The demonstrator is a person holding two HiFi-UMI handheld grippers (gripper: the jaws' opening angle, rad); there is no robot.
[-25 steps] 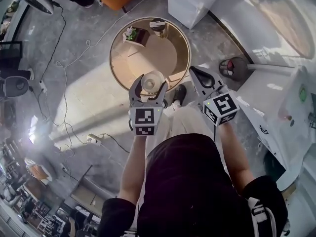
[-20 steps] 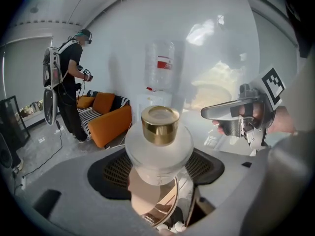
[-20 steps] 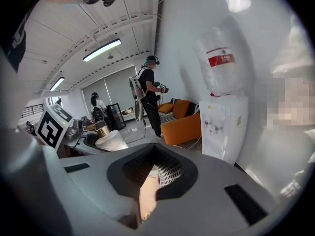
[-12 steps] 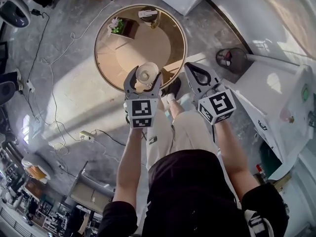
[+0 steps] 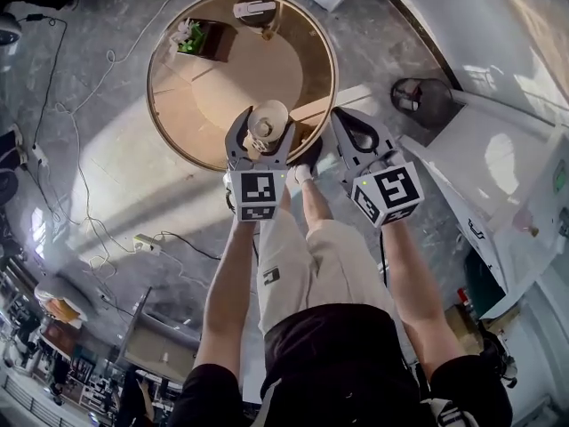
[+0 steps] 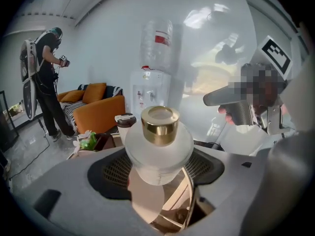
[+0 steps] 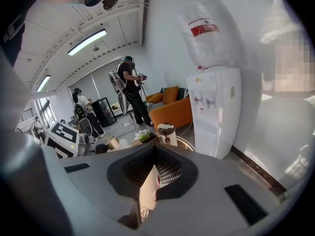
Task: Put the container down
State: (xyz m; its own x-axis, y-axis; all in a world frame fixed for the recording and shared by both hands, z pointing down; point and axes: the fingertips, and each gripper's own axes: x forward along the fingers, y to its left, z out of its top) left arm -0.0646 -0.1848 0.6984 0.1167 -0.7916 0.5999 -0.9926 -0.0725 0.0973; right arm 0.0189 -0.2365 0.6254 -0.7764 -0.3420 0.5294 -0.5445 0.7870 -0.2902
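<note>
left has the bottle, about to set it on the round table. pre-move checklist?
1. Grip: left gripper jaws closed on the container, gold cap up: ok.
2. Landing spot: near part of the table bare; plant and cup at the far side: ok.
3. Over the table: head view shows the container over the near half: ok.
4. Height above the table: cannot tell.
5. Right gripper shut, empty, beside the rim: ok.
</note>
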